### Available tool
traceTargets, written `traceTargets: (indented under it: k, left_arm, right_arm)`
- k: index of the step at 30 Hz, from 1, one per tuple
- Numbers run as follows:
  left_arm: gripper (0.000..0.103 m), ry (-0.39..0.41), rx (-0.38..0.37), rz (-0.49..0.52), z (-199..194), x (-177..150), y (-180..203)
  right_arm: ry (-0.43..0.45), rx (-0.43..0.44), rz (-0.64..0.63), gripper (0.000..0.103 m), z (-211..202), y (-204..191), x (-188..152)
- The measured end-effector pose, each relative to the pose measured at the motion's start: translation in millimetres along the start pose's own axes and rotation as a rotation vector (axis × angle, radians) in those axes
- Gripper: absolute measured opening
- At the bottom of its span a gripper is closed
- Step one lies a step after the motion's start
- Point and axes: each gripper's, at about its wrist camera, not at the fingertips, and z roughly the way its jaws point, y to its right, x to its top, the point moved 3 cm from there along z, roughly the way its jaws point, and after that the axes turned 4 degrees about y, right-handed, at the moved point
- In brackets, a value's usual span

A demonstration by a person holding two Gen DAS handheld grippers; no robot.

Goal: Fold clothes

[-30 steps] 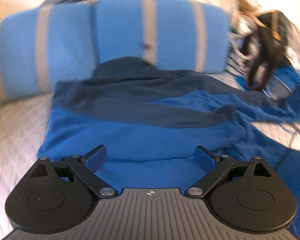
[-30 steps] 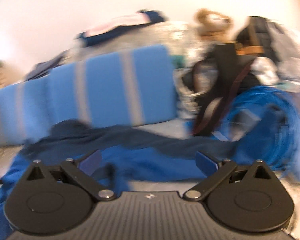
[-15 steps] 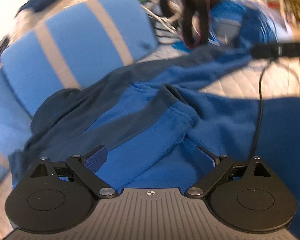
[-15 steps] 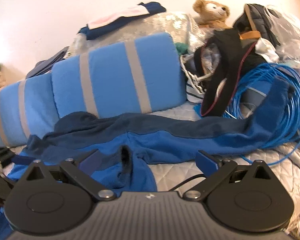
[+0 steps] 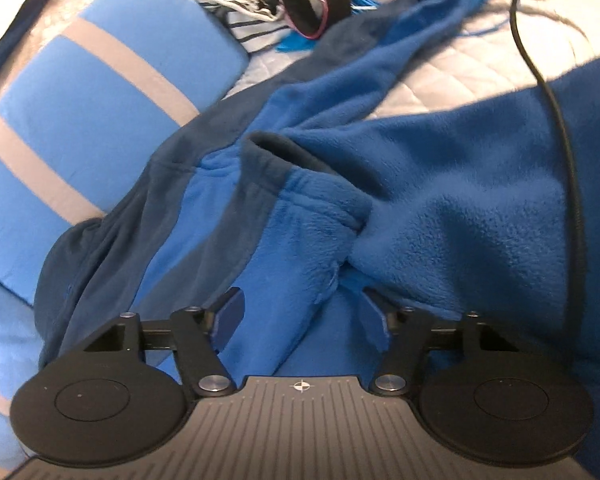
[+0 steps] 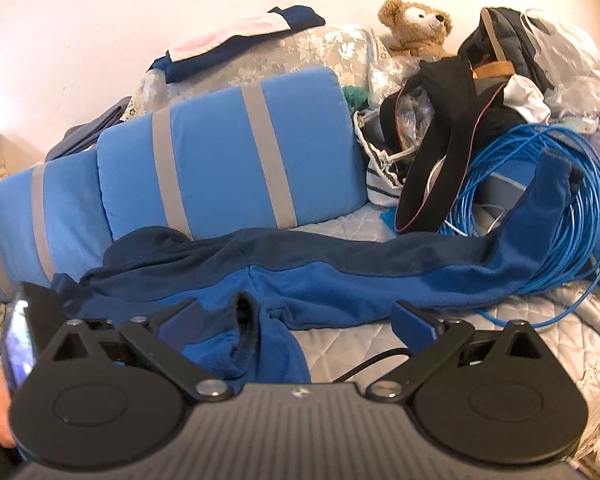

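A blue fleece garment with navy panels [image 5: 440, 184] lies spread on the quilted bed. Its folded sleeve with a dark cuff [image 5: 284, 160] lies right in front of my left gripper [image 5: 300, 320], whose jaws are partly closed, with fleece between the fingertips. In the right wrist view the garment [image 6: 340, 276] stretches across the bed, one long sleeve [image 6: 540, 216] draped up onto a cable coil. My right gripper [image 6: 296, 320] is open and empty just above the cuffed sleeve [image 6: 248, 328].
Blue pillows with grey stripes [image 6: 228, 160] line the back. A coil of blue cable [image 6: 556, 200], a black bag [image 6: 440, 140], a teddy bear [image 6: 416, 24] and folded clothes [image 6: 236, 36] sit behind. A black cable [image 5: 556, 120] runs over the garment.
My left gripper swung right and closer to the folded sleeve and its jaws narrowed around the fleece. My right gripper steadied and sank slightly toward the garment.
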Motion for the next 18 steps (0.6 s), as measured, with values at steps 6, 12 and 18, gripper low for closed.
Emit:
traceTargets:
  k: [6,12,18]
  left_arm:
    - [0.015,-0.028,0.047,-0.002,10,1,1]
    - [0.009,0.052,0.112,-0.146,-17,3,-44]
    - [0.009,0.149,0.302,-0.316,-86,-22,-139]
  right_arm:
    - [-0.016,-0.005,-0.02,0.103,3,-4,0]
    - [-0.044,-0.012,-0.025,0.103,7,-3,-1]
    - [-0.074,-0.03,-0.072,0.103,12,-12,-2]
